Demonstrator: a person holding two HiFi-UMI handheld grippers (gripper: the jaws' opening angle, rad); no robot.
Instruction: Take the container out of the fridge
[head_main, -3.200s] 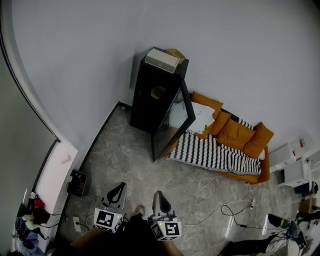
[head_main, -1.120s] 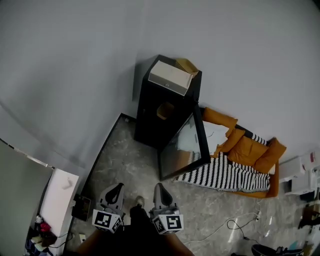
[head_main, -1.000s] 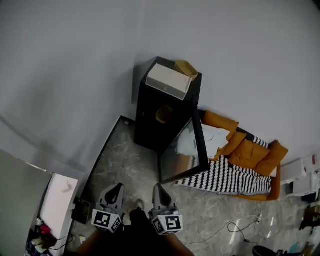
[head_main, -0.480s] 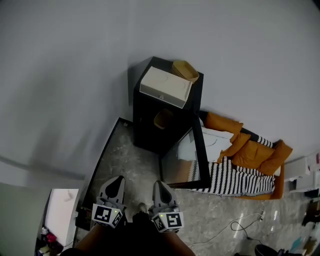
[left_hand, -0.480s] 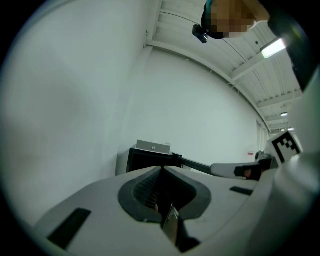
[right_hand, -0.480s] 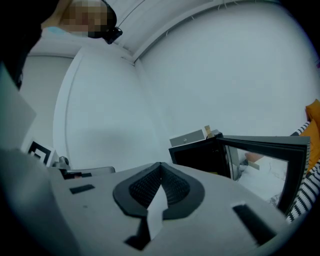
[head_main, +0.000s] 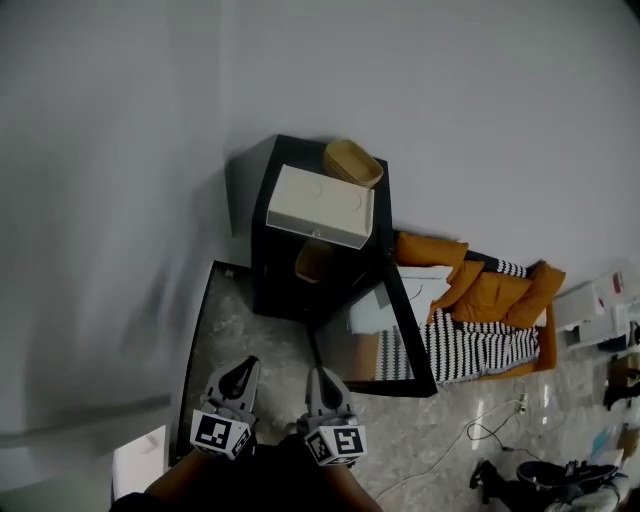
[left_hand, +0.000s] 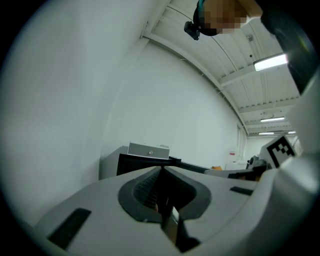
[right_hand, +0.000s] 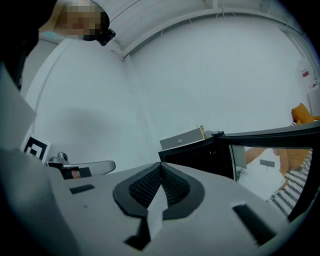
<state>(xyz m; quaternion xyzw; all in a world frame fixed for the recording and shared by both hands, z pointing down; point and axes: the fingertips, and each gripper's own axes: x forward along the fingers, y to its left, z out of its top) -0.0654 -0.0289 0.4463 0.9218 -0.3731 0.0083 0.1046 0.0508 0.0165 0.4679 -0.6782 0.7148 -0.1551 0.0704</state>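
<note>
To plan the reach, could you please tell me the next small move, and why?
Probably step closer to the fridge: its door stands open, the container sits inside, and the left hand-held gripper and right hand-held gripper, both shut, are short of it.

Fridge (head_main: 275, 290): black casing, smooth. Door (head_main: 372, 340): glossy glass, reflective. Floor (head_main: 245, 335): polished, mottled grey, probably stone. Cushions (head_main: 490, 295): orange cloth, matt.

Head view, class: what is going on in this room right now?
A person holds the left gripper and right gripper low in front, both shut and empty, well short of the black fridge. Its glass door stands open, and a tan container sits on a shelf inside, untouched. A white box and a tan basket rest on top.
</note>
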